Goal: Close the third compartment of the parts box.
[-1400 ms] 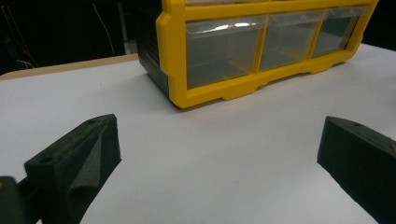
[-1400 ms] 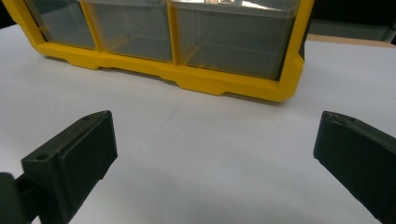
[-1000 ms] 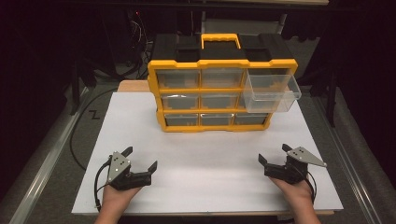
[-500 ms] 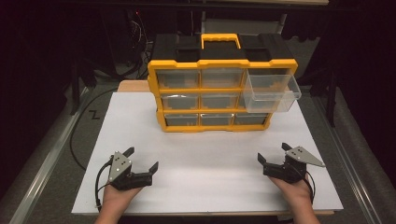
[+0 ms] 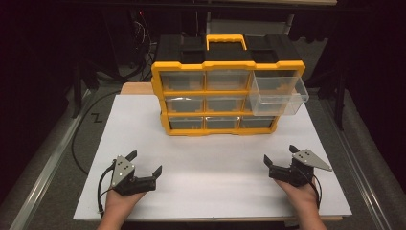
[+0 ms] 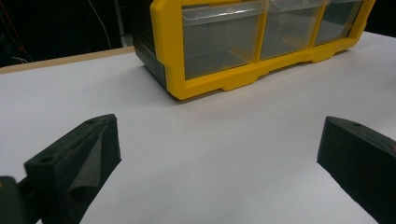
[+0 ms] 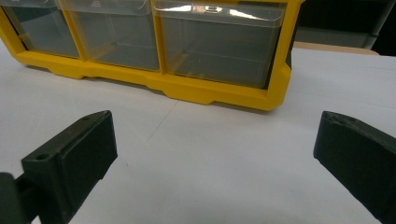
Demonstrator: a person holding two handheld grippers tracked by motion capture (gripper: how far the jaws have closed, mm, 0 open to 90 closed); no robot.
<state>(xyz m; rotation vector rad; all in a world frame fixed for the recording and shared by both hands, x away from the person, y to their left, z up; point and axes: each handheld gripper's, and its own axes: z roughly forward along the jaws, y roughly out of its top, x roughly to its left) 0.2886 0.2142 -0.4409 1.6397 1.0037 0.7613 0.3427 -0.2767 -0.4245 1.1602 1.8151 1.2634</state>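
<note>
Left gripper point(image 5: 145, 164) rests on the white surface point(image 5: 210, 158), fingers point(image 6: 74, 163) spread wide, grasping nothing. Ahead of and between both grippers stands the yellow drawer cabinet point(image 5: 228, 98); its clear top-right drawer point(image 5: 278, 95) is pulled out. Right gripper point(image 5: 280, 157) rests likewise, fingers point(image 7: 70, 161) released and empty.

- We see our left gripper point(image 6: 219, 158) low over the white tabletop point(image 6: 224, 140), its two black jaws spread wide with nothing between them.
- Ahead of the jaws and well apart stands the yellow drawer cabinet point(image 6: 210, 86).
- Its bottom row of clear drawers point(image 6: 219, 39) faces us, all pushed in.
</note>
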